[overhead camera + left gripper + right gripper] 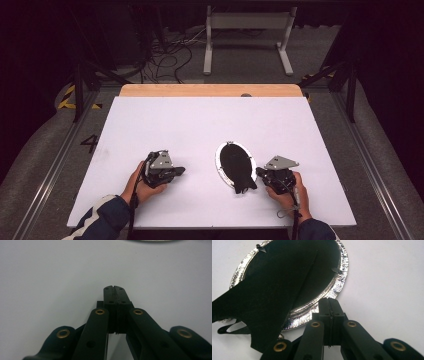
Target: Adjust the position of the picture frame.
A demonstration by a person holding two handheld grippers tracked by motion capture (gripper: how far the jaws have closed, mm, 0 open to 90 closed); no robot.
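High view first: what lies on the table [165,120]?
— A silver-rimmed oval frame [221,167] with a black cloth [237,167] spread over it, one end trailing off the near rim onto the white surface.
— And the right gripper [260,173]?
— Just beside that trailing end. Its own view has the jaws pressed together with nothing between them, tips at the silver rim.
— The left gripper [181,170]?
— Well apart from the frame, low over bare table, pointing toward it. Jaws pressed together too, holding nothing; the frame's edge sits far ahead
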